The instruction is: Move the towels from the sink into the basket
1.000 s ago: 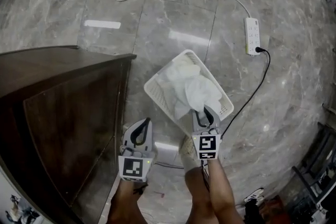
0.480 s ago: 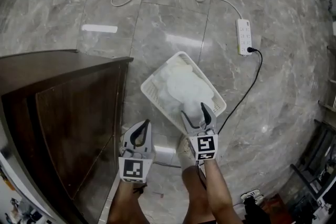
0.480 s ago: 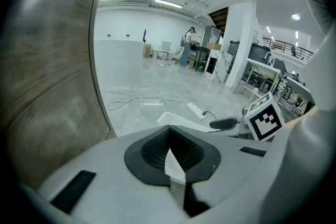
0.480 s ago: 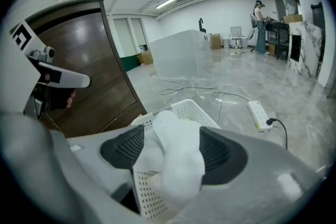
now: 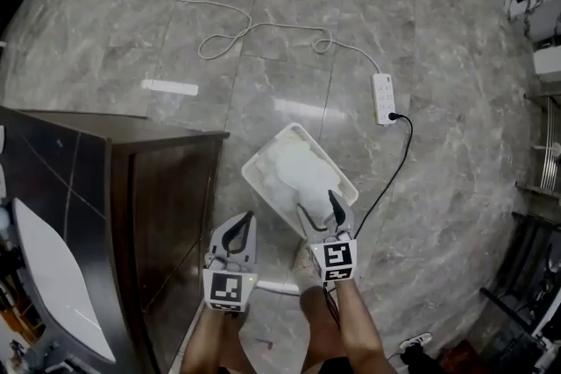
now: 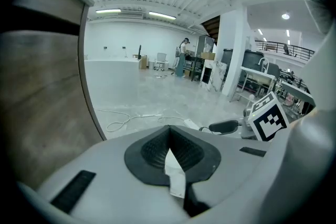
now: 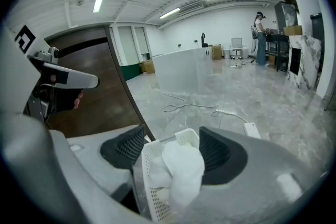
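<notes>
Two tools: right tool [image 5: 317, 203], just opened wide, empty above the basket [image 5: 255, 174] of towels [image 5: 296, 169]; left tool [image 5: 247, 217] closed.

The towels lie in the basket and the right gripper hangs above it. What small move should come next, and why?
Probably swing the right gripper left, toward the white sink on the dark cabinet. Its jaws have just opened and hold nothing, and the towels already lie in the basket. Whether more towels wait in the sink cannot be seen.

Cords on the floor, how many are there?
2. A white cord loops across the floor to the power strip; a black cord runs from it past the basket. Others may be hidden.
</notes>
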A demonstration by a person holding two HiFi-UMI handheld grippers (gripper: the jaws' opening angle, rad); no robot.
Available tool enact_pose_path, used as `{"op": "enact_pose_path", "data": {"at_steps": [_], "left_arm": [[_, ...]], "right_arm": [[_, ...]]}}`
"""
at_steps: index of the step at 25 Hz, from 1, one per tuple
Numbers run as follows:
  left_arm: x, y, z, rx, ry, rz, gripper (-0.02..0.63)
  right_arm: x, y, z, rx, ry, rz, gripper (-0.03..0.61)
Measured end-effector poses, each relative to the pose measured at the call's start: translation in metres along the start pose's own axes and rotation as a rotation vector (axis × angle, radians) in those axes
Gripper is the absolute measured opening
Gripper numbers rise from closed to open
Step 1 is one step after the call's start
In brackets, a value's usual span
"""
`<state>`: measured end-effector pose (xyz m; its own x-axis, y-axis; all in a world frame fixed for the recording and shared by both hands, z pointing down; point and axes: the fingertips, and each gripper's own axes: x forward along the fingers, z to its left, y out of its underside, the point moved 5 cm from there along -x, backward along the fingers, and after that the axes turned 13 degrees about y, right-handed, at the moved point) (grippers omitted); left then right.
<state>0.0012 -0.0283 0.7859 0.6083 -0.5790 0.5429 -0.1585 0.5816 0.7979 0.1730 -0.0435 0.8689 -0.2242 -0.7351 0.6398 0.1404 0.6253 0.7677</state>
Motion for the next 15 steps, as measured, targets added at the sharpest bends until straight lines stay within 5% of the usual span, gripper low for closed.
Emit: {"op": "enact_pose_path", "data": {"at_steps": [3, 15], "left_arm": [[-0.015, -0.033, -0.005, 0.084, 0.013, -0.027, 0.009], [-0.097, -0.187, -0.053, 0.171, 0.008, -0.137, 0.009]], "right_arm": [[-0.024, -0.038, 0.002, -0.001, 0.0, -0.038, 0.327], [-0.146, -0.194, -0.003, -0.012, 0.038, -0.192, 0.246]]}}
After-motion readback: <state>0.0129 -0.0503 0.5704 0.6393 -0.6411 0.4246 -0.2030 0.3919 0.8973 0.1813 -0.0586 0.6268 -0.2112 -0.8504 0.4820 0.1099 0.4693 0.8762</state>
